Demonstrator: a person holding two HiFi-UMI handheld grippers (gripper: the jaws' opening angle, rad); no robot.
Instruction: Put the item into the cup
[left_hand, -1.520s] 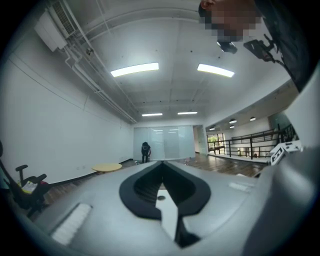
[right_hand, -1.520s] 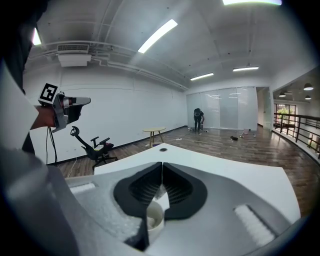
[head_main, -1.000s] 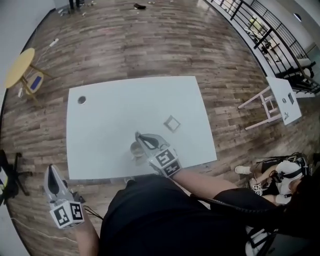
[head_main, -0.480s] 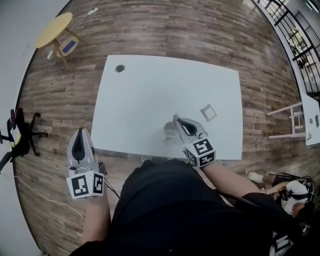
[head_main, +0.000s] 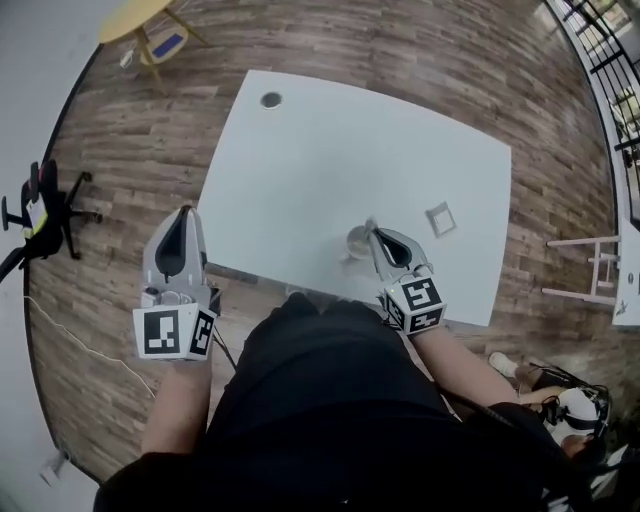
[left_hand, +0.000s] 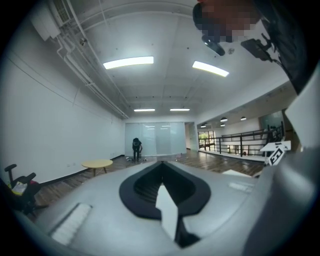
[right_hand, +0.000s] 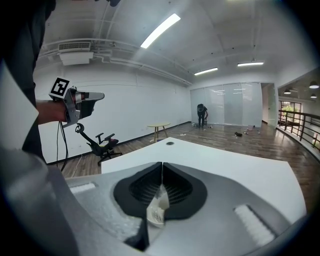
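- The right tongs (head_main: 372, 231) are pinched fully shut on a pale crumpled item (right_hand: 157, 207); what it is I cannot tell. Their tips hang just beside the cup (head_main: 357, 241), near the front edge of the desk (head_main: 330, 150). The head view does not settle whether they are over the mouth, so an off-centre release would probably drop the item onto the desk.
- The item looks thin and light, so it may cling to a pad rather than fall.
- A nudge from the tongs could tip the cup or push it toward the edge.
- The left tongs (head_main: 183, 213), jaws together and holding nothing, hang off the desk's left side, too far away to steady the cup.
- A small square thing (head_main: 440, 218) lies right of the cup, and a careless sweep could knock it.
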